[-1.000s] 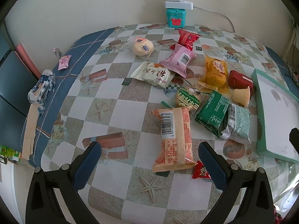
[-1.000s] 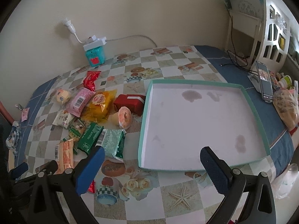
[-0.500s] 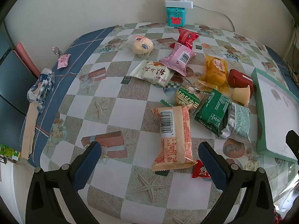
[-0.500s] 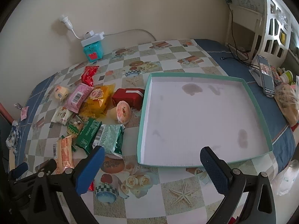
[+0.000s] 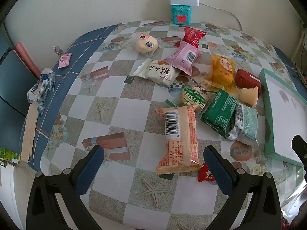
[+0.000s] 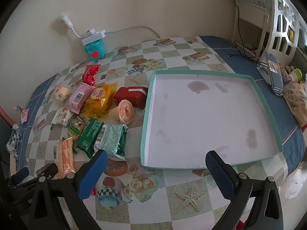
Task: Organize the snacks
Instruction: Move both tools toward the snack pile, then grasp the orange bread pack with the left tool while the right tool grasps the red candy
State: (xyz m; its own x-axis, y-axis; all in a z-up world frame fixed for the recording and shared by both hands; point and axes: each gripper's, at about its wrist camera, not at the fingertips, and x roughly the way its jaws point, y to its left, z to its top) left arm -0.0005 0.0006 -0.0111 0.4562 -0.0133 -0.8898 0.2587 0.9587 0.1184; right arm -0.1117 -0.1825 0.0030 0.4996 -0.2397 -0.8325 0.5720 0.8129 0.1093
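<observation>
Several wrapped snacks lie in a loose pile on the checked tablecloth. Nearest my open left gripper (image 5: 153, 159) is a long orange packet (image 5: 179, 140), lying lengthwise between the fingers' line with its near end just beyond the tips. A small red candy (image 5: 206, 174) sits beside the right fingertip. Green packets (image 5: 220, 111) and a silver-green packet (image 5: 245, 122) lie beyond. My right gripper (image 6: 155, 161) hangs open above the near edge of the empty teal-rimmed tray (image 6: 255, 88), holding nothing. The same silver-green packet (image 6: 111, 140) lies by its left finger.
A teal box with a power strip (image 5: 181, 9) stands at the wall. Crumpled wrappers (image 5: 40, 88) and a pink candy (image 5: 65, 59) lie at the table's left edge. A phone (image 6: 274, 72), cables and a bagged item (image 6: 295, 99) sit right of the tray.
The left gripper has crept slightly forward toward the orange packet. The right gripper has drifted a little forward and left over the tray's near edge. Both stay open.
</observation>
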